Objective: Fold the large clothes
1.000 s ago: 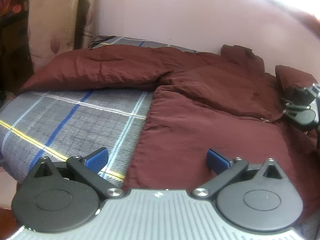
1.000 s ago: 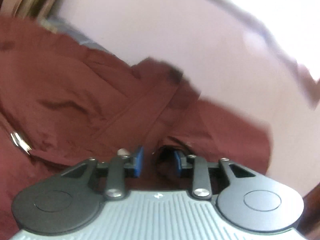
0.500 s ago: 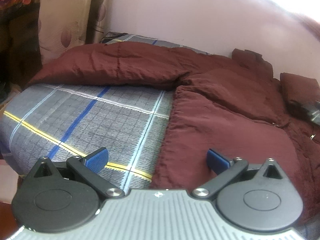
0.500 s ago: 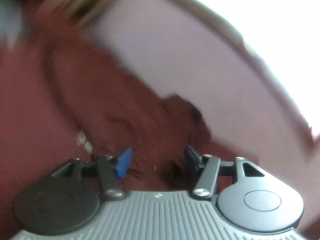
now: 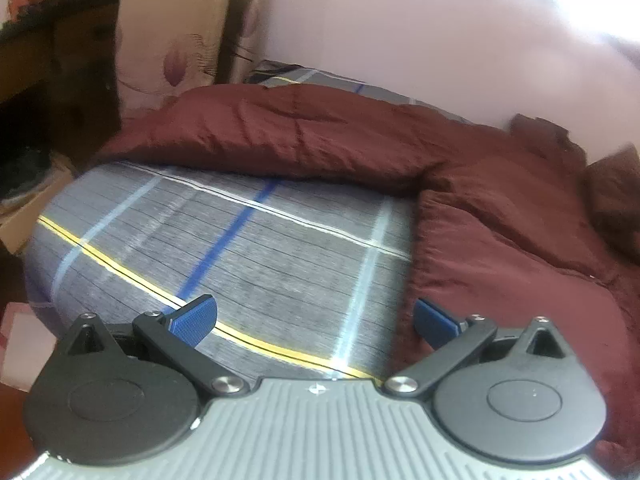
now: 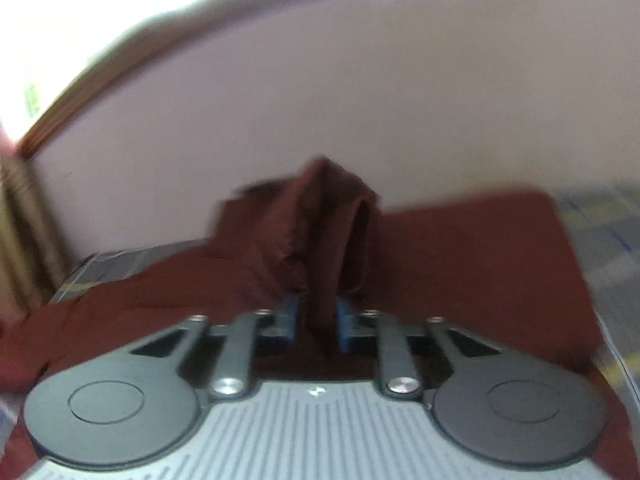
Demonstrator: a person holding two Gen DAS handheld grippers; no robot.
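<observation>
Both grippers show in their own wrist views: the left gripper hangs above the bed with its blue-padded fingers spread wide and nothing between them, while the right gripper has its jaws drawn close together on a bunched fold of the maroon jacket, the cloth rising from between the pads in a peaked, tube-like hump that looks like a sleeve end or cuff, though the blur in that view leaves the exact part unclear. Seen from the left wrist, the jacket lies spread over the far and right portions of the bed, one long sleeve stretched leftward along the far edge near the wall, and the body of the garment reaches down to just beside the left gripper's right finger, which sits over the garment's near left edge. Under the left gripper lies the grey checked bedsheet with its blue, yellow and pale lines, bare between the sleeve and the gripper. A floral curtain hangs at the far left corner beside dark wooden furniture. From the right wrist, the jacket covers most of the bed below the held fold, with a strip of sheet showing at the right and the pale wall behind
</observation>
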